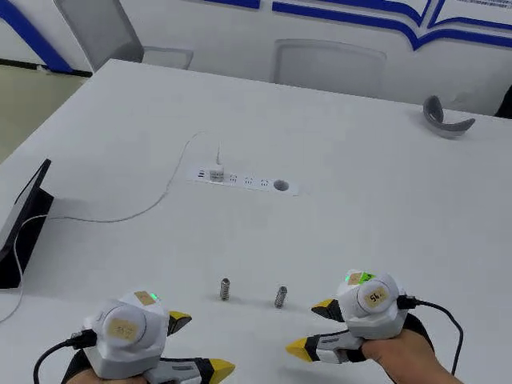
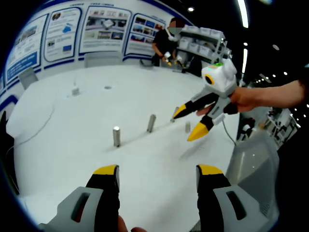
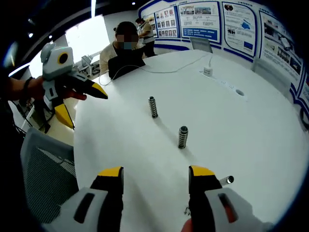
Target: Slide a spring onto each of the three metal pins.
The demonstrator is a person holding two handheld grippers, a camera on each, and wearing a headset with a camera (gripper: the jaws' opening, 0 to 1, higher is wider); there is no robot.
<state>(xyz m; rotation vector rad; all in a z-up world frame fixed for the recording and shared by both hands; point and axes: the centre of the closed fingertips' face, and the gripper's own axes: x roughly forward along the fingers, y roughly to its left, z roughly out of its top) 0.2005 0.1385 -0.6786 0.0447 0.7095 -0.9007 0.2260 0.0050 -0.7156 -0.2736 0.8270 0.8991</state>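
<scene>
On the near side of the power strip (image 1: 244, 181), the left pin (image 1: 225, 289) and middle pin (image 1: 281, 296) already carry springs (image 3: 183, 137), the third pin (image 3: 227, 181) looks bare, and with the left gripper (image 2: 157, 170) and right gripper (image 3: 157, 171) both wide open and empty, one spring seems left to fit.

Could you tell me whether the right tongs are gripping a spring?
No, the right tongs stand open with only bare table between their tips.

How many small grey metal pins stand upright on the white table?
3, in a row in the left gripper view: the nearest grey metal pin, the middle pin and the farthest pin. None seems hidden there.
</scene>
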